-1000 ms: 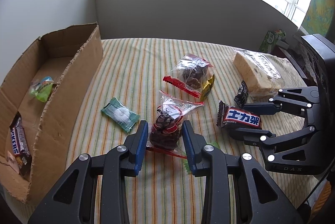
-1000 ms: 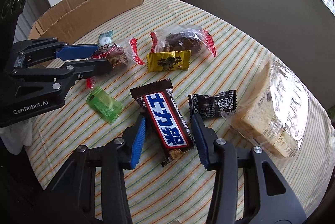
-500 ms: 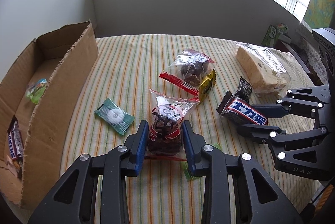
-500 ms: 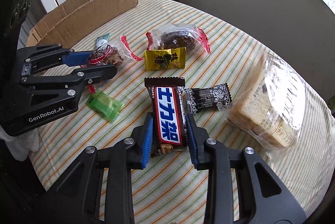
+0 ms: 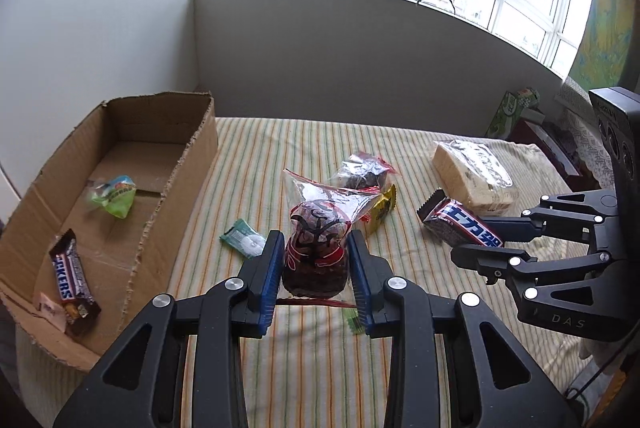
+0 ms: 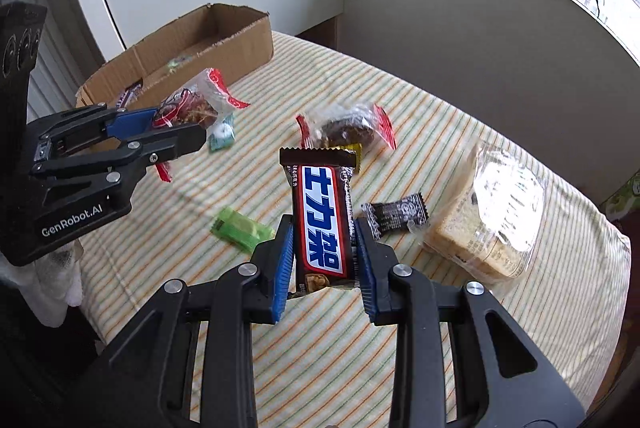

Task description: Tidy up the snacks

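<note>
My left gripper (image 5: 315,268) is shut on a clear bag of dark cake with red trim (image 5: 316,248) and holds it above the striped table; it also shows in the right wrist view (image 6: 188,107). My right gripper (image 6: 323,248) is shut on a Snickers bar (image 6: 322,220), lifted off the table; the bar also shows in the left wrist view (image 5: 460,224). The cardboard box (image 5: 200,163) stands at the left and holds a Snickers bar (image 5: 72,276) and a green packet (image 5: 114,193).
On the striped cloth (image 6: 420,328) lie a second cake bag (image 6: 348,129), a yellow candy (image 5: 382,205), a teal packet (image 5: 244,240), a green candy (image 6: 240,230), a black candy (image 6: 396,214) and a bagged bread loaf (image 6: 492,220). A wall stands behind.
Both grippers have lifted their snacks off the table. The left gripper's cake bag and the right gripper's Snickers bar now hang higher, and both views have tilted up.
</note>
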Demonstrator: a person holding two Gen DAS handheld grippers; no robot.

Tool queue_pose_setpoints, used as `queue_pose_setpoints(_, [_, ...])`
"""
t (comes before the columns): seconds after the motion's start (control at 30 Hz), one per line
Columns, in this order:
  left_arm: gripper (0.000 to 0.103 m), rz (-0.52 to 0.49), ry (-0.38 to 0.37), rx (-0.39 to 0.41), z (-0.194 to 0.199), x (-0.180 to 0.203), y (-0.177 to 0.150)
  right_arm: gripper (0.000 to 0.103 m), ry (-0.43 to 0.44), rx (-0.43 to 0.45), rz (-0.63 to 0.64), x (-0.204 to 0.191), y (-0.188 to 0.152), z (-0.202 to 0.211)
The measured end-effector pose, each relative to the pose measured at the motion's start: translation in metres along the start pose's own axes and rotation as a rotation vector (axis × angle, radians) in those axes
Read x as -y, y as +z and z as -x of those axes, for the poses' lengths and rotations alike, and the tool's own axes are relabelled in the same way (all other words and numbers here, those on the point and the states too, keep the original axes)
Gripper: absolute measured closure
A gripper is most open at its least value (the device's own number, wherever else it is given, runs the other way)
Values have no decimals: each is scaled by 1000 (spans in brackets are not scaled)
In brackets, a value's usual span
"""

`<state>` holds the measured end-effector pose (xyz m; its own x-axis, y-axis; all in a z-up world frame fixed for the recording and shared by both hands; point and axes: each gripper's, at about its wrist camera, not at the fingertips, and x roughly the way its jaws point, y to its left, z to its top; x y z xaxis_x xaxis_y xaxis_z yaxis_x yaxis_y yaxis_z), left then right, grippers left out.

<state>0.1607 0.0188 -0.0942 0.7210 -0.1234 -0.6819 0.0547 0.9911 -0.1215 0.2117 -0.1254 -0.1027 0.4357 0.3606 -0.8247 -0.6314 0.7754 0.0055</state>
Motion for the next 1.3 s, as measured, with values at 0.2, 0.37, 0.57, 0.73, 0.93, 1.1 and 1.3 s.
queue_pose_setpoints(0.2, [72,34,7,72,30,-24,2,73,8,52,7,-24,29,12])
queue_pose_setpoints(0.37, [72,68,26,105,42,-44,3,73,16,68,25,-48,50,10])
queue_pose_setpoints(0.57, [72,104,59,139,54,-69,0,73,33,87,45,-71,69,6])
queue_pose_setpoints(0.73, [73,118,91,156,60,-86,-2,73,39,95,57,-86,83,-1])
queue_pose_setpoints(0.93, [72,136,130,159,63,-108,-6,73,41,95,61,-98,101,-16])
queue_pose_setpoints(1.1, [73,167,155,156,65,-130,-9,73,41,94,60,-106,121,-33])
queue_pose_setpoints(1.3, [73,200,184,151,65,-148,-11,73,49,84,59,-117,149,-60])
